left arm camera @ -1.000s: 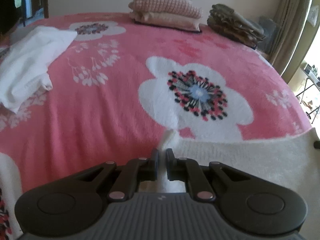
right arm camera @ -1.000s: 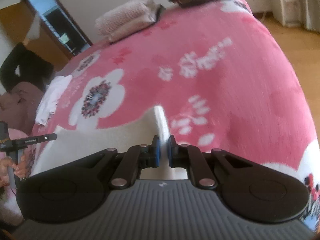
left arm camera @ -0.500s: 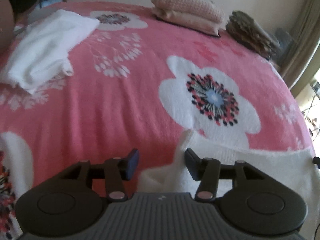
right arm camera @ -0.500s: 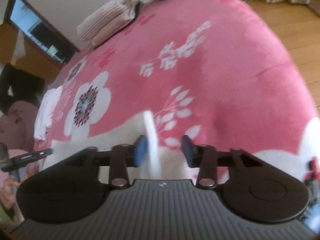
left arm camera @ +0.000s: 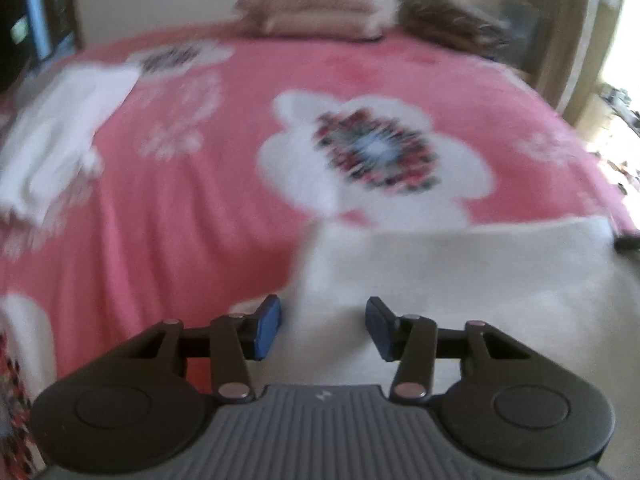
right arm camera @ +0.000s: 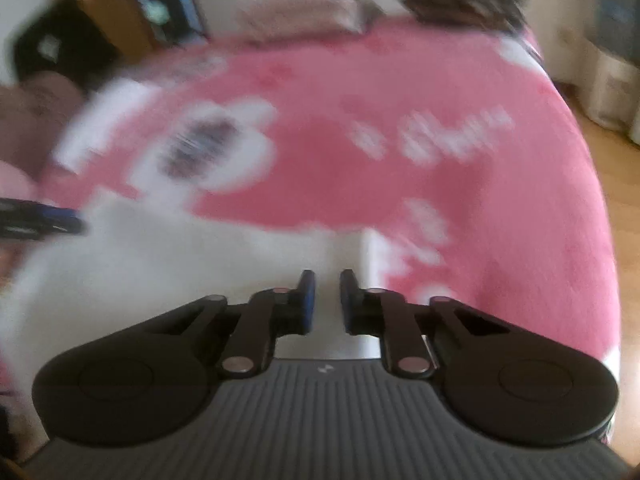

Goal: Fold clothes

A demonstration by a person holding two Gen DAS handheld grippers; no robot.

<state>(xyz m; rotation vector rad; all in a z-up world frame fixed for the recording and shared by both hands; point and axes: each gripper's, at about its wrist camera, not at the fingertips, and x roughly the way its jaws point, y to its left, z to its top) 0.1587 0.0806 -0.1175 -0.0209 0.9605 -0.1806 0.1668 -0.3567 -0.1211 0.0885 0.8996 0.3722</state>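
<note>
A cream knitted cloth (left arm camera: 480, 272) lies flat on the pink flowered blanket (left arm camera: 180, 220) at the near edge of the bed. My left gripper (left arm camera: 323, 312) is open over the cloth's left corner, where a small raised fold stands between the blue pads without touching them. In the right wrist view the cream cloth (right arm camera: 180, 264) spreads out to the left. My right gripper (right arm camera: 327, 280) hovers at its right edge, jaws drawn in to a narrow slit with no cloth lifted between them. Both views are blurred by motion.
A crumpled white garment (left arm camera: 52, 140) lies at the left of the bed. A folded pink stack (left arm camera: 308, 12) and a dark folded stack (left arm camera: 448, 20) sit at the far end by the wall. Wooden floor (right arm camera: 616, 184) lies past the bed's right side.
Both grippers let go of the cream cloth's corners, which dropped onto the blanket. The left jaws stayed apart; the right jaws opened and then came back together. Both views shifted and blurred.
</note>
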